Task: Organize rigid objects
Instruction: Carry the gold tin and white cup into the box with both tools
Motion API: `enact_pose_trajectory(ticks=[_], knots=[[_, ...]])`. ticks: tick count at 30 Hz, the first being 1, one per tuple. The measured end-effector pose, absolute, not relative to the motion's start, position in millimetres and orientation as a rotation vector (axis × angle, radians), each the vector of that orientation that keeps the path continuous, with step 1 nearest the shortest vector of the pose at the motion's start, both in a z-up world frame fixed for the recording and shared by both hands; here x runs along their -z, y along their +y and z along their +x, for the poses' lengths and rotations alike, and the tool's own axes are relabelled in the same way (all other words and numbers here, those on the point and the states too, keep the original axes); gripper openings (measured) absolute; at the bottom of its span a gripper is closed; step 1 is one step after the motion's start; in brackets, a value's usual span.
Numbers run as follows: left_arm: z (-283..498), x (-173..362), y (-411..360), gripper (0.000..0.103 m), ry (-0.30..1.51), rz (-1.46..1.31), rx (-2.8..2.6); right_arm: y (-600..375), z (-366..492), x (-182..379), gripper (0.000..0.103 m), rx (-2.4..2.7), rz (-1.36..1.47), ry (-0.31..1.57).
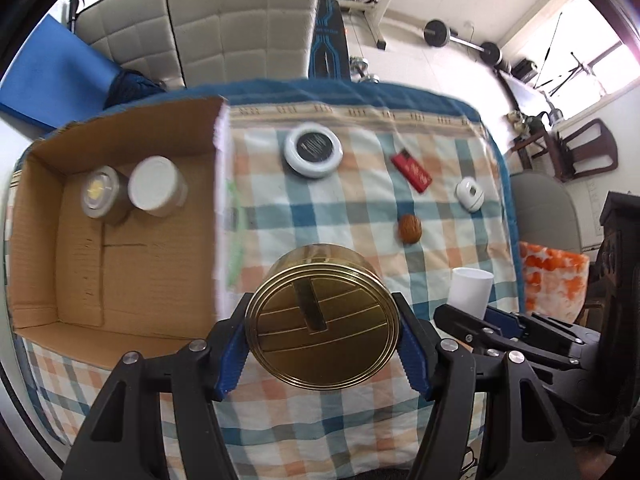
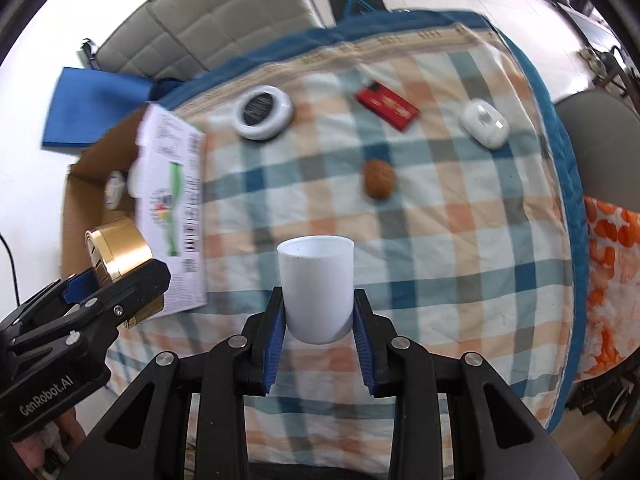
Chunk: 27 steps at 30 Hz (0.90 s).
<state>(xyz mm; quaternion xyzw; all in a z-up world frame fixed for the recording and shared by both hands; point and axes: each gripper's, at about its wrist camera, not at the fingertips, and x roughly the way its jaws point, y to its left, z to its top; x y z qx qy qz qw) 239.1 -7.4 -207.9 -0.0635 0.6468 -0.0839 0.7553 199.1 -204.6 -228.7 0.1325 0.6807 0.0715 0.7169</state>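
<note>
Left wrist view: left claw point(image 1: 322, 330) clamped on gold tin point(image 1: 320, 316), held above the checked cloth point(image 1: 360, 208) beside the cardboard box point(image 1: 120, 240). Right wrist view: right claw point(image 2: 319, 338) clamped on white cup point(image 2: 318, 288), clear of the cloth.

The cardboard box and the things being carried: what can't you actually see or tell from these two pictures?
- Cardboard box: in the right wrist view its printed side wall hides most of the inside; the two jars barely show.
- Gold tin: contents unseen, lid closed; the left gripper covers its sides.
- White cup: in the left wrist view the right gripper hides its lower part.
- Red packet: print too blurred to read.
</note>
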Motion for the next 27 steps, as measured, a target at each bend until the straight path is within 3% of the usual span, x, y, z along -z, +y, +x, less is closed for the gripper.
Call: enact_pose_trajectory(ticks=[5, 9, 16, 27], knots=[[245.1, 170.3, 63.8, 0.062, 1.352, -0.134, 0.145, -131.0, 215.3, 190.3, 0.034, -0.249, 0.291, 1.453], [248.9, 172.9, 124.5, 0.062, 1.350, -0.121, 0.081, -67.7, 228.5, 181.3, 0.034, -0.303, 0.295, 1.439], [266.8, 243.4, 223.5, 0.062, 1.491, -0.214, 0.018, 39.3, 252.9, 230.6, 0.034, -0.325, 0.273, 1.515], [303.3, 352.8, 283.5, 0.063, 1.679, -0.279, -0.034, 114.8, 286.6, 338.3, 0.034, -0.224, 0.223, 1.666]])
